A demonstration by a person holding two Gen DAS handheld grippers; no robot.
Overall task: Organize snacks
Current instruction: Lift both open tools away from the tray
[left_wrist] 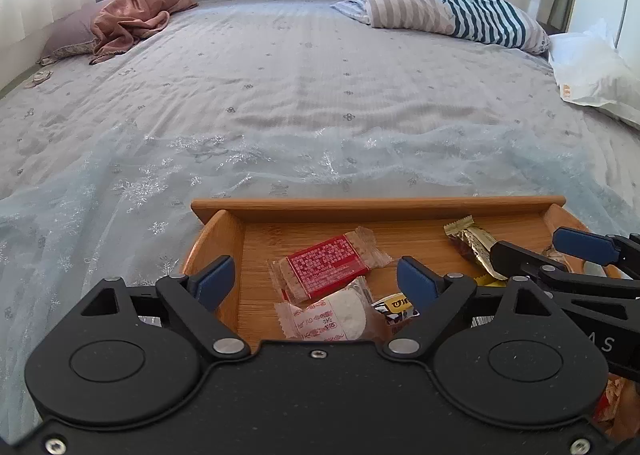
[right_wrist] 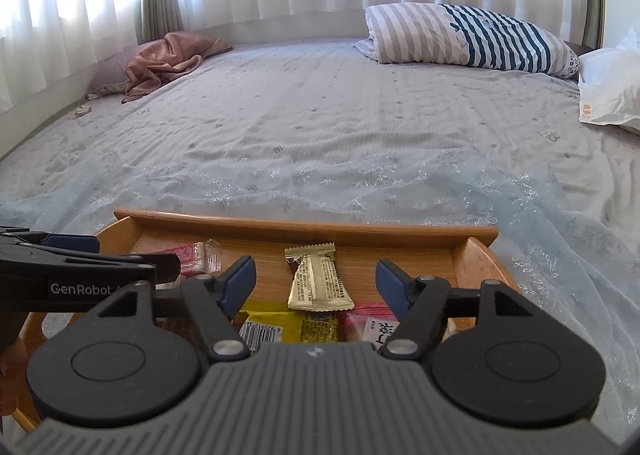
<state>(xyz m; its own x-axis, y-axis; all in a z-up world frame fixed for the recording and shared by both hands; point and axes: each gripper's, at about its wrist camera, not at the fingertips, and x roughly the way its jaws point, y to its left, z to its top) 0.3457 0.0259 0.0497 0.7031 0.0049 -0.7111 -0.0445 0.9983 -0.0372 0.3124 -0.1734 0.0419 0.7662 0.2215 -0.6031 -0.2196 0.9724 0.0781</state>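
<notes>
A wooden tray [left_wrist: 376, 207] lies on the bed and holds several wrapped snacks. In the left wrist view I see a red-labelled clear packet [left_wrist: 326, 265], a white round snack in a clear wrapper [left_wrist: 332, 315] and a gold bar [left_wrist: 474, 245]. My left gripper [left_wrist: 316, 279] is open and empty, above the red packet. The right gripper [left_wrist: 556, 251] enters from the right, open. In the right wrist view the tray [right_wrist: 304, 229] holds the gold bar [right_wrist: 318, 281], a yellow packet [right_wrist: 288, 325] and a red packet [right_wrist: 194, 255]. My right gripper [right_wrist: 316, 283] is open around the gold bar, apart from it. The left gripper [right_wrist: 96, 251] shows at left.
The bed [left_wrist: 300, 95] is covered by a grey patterned sheet and a sheer blue cloth [left_wrist: 120, 191]. A striped pillow [left_wrist: 440, 3] and a white pillow [left_wrist: 592, 71] lie at the far right. A brown cloth [left_wrist: 132, 19] lies at the far left. White curtains hang behind.
</notes>
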